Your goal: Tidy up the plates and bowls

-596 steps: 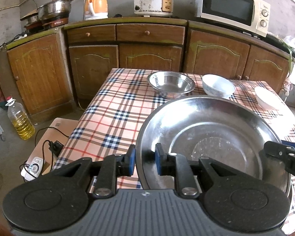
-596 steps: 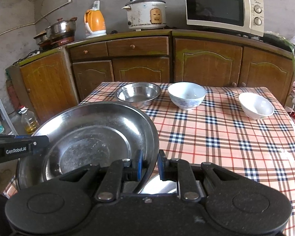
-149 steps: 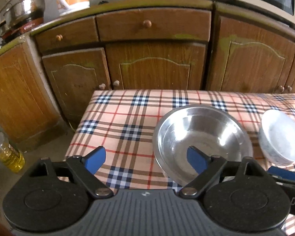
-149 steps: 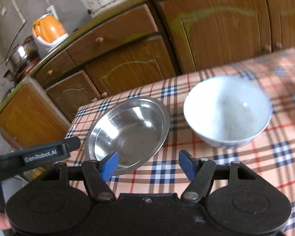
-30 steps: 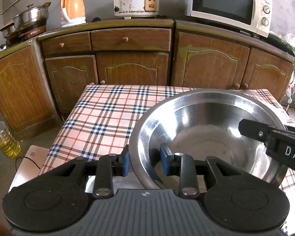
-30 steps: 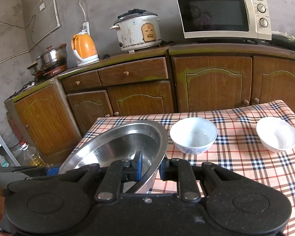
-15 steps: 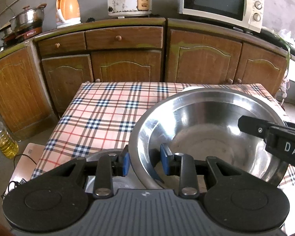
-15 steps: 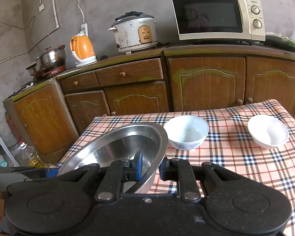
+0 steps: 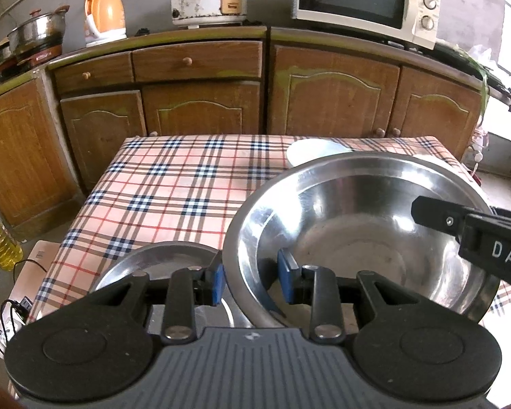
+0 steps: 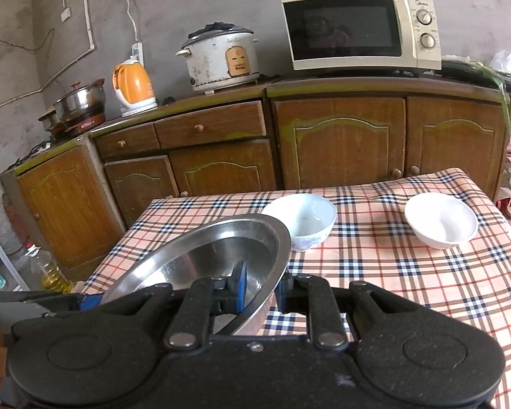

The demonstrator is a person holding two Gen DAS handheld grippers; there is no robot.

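With my left gripper (image 9: 248,281) and right gripper (image 10: 259,284) both clamped on the steel bowl's (image 9: 357,231) rim, I held it above the steel plate (image 9: 160,260) below my left gripper, unstacked, with two white bowls (image 10: 299,220) ahead waiting.

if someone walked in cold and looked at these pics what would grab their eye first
First the steel bowl, held up over the near end of the checked table with the left gripper and the right gripper each clamped on its rim from opposite sides. Below it, at the table's near edge, lies a wide steel basin. Further back on the cloth stand two white bowls.
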